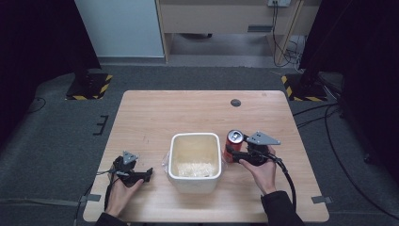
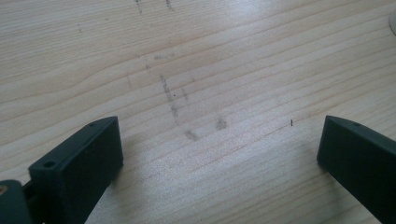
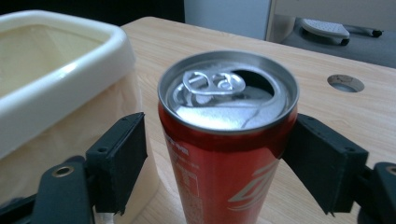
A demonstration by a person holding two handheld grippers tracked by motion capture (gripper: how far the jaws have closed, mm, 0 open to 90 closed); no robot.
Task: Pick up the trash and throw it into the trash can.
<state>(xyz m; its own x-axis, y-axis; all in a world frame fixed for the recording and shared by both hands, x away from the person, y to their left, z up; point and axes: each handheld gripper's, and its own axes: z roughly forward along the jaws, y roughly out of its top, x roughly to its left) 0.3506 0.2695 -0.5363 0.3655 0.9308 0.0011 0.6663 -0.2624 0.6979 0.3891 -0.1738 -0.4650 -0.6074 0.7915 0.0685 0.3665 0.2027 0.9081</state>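
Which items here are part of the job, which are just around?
In play:
- red can, opened, between the right gripper jaws
- white tub beside it

Idle:
- left gripper, open over bare table
- table's cable hole

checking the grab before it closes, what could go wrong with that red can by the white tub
The can is already opened, so a tilt during lifting could spill it. In the right gripper view, the right gripper has one jaw at the can and a gap at the other, so closing may push the can toward the tub close beside it.
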